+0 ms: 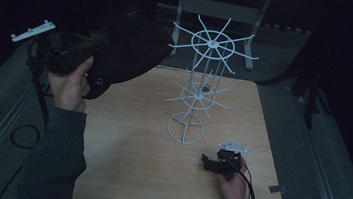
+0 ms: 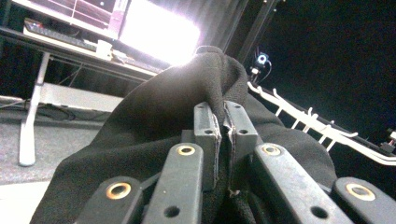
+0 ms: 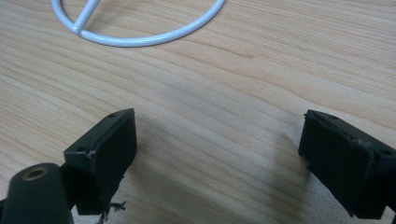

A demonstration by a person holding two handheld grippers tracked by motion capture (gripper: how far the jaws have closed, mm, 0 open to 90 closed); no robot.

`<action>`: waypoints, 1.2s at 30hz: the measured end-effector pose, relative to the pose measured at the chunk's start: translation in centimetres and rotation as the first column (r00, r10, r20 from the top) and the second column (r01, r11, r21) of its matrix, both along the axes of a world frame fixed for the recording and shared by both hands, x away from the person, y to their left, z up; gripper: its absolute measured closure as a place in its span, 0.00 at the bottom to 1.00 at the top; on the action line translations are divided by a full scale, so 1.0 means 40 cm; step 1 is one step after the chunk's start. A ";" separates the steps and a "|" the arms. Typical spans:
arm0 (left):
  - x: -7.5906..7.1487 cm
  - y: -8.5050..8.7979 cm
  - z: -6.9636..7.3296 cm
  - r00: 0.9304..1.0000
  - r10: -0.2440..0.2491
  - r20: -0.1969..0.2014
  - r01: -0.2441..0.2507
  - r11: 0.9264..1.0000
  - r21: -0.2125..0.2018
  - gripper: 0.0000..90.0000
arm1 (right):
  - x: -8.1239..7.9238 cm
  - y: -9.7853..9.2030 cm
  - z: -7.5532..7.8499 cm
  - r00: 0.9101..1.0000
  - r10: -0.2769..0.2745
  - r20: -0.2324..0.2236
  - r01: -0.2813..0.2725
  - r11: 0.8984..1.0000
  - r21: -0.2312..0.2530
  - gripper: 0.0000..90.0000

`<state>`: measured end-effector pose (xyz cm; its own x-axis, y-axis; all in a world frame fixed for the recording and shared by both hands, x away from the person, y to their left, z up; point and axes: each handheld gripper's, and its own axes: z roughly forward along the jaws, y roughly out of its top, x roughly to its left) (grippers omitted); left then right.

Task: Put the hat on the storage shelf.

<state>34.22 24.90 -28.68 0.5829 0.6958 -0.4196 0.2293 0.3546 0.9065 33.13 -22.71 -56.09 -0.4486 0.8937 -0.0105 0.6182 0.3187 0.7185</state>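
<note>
A: Nearest the lens, left gripper [image 2: 219, 133]: jaws together, clamped on a fold of the black hat [image 2: 187, 112]. The cloth drapes over both jaws and hangs down around them.

B: Where does the hat sit over the tabletop [image 1: 132, 165]?

A: Raised in the air above the far-left corner, off the wood. Its brim end is near the top arms of the white wire rack [image 1: 201, 82], apart from them.

B: Right gripper [image 1: 212, 163]?

A: Low over the wood near the front right edge, jaws wide apart, nothing between them. In its own view the rack's round base ring [image 3: 140, 28] lies just ahead.

B: Open room?

A: Bare wood across the front and left of the tabletop. The rack stands mid-tabletop, spokes spreading at two levels. They crowd the space between hat and right gripper. Past the edges, grey floor, and a coiled cable [image 1: 24, 136] to the left.
</note>
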 end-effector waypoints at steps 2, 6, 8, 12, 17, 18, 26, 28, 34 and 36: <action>-0.002 0.000 0.003 1.000 0.000 0.003 0.000 1.000 0.000 0.96 | 0.000 0.000 0.000 1.000 0.000 0.000 0.000 1.000 0.000 0.12; -0.006 0.002 0.008 1.000 0.006 0.012 -0.006 1.000 -0.006 0.96 | 0.000 0.000 0.000 1.000 0.000 0.000 0.000 1.000 0.000 0.12; -0.007 0.004 0.009 1.000 0.010 0.015 -0.009 1.000 -0.018 0.96 | 0.000 0.000 0.000 1.000 0.000 0.000 0.000 1.000 0.000 0.12; -0.010 0.007 0.010 1.000 0.013 0.019 -0.012 0.999 -0.030 0.96 | 0.000 0.000 0.000 1.000 0.000 0.000 0.000 1.000 0.000 0.12; -0.014 0.008 0.012 0.999 0.012 0.031 -0.010 0.999 -0.050 0.96 | 0.000 0.000 0.000 1.000 0.000 0.000 0.000 1.000 0.000 0.12; -0.015 0.008 0.012 0.999 0.011 0.032 -0.009 0.999 -0.051 0.96 | 0.000 0.000 0.000 1.000 0.000 0.000 0.000 1.000 0.000 0.12; -0.014 0.008 0.014 0.999 -0.005 0.035 0.008 0.998 -0.070 0.96 | 0.000 0.000 0.000 1.000 0.001 0.000 -0.001 1.000 0.000 0.12; -0.014 0.009 0.014 0.999 -0.010 0.036 0.013 0.997 -0.076 0.96 | 0.000 0.000 0.000 1.000 0.001 0.000 -0.001 1.000 -0.001 0.12; -0.014 0.012 0.012 0.999 -0.022 0.044 0.026 0.995 -0.098 0.96 | 0.000 0.000 0.000 1.000 0.002 0.000 -0.002 1.000 -0.001 0.12; -0.014 0.013 0.012 0.999 -0.025 0.046 0.030 0.994 -0.105 0.96 | 0.000 0.000 0.000 1.000 0.001 0.000 -0.001 1.000 -0.001 0.12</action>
